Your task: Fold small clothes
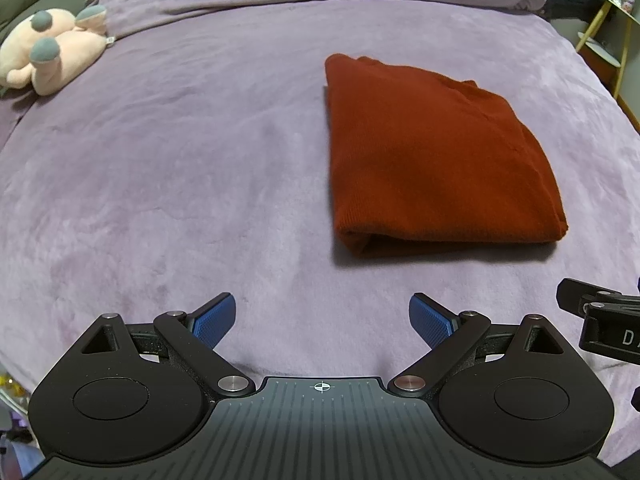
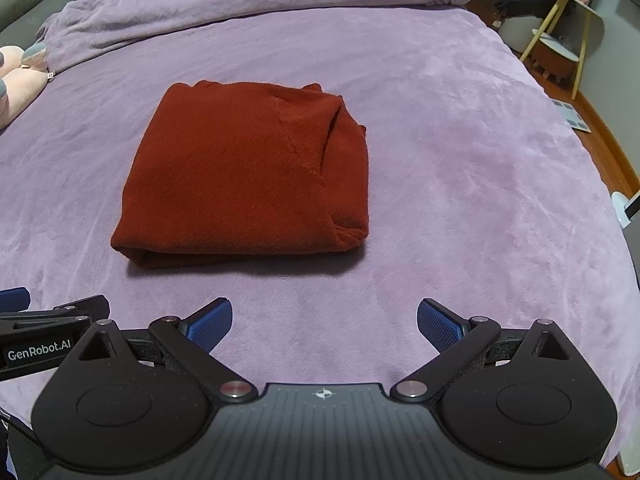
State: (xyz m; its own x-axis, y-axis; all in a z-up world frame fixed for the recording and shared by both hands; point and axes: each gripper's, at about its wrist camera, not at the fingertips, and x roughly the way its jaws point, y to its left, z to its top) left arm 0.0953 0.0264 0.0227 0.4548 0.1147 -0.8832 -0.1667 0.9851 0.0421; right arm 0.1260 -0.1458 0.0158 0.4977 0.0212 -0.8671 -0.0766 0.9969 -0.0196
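Both tools are hanging low over the near edge of the bed, the left tool and the right tool side by side, each with its blue pads spread wide and nothing between them. Ahead of them the red knit garment is lying on the purple blanket as a thick, squarish bundle, well apart from either tool (a pink plush toy is sitting far off toward the left edge). To my eye the folding is looking finished, or very nearly. That knit is looking soft, light and floppy, so it is likely to sag if lifted by one corner. I would be taking hold at the rounded near fold, one tool toward each end, pinching through all the layers together.
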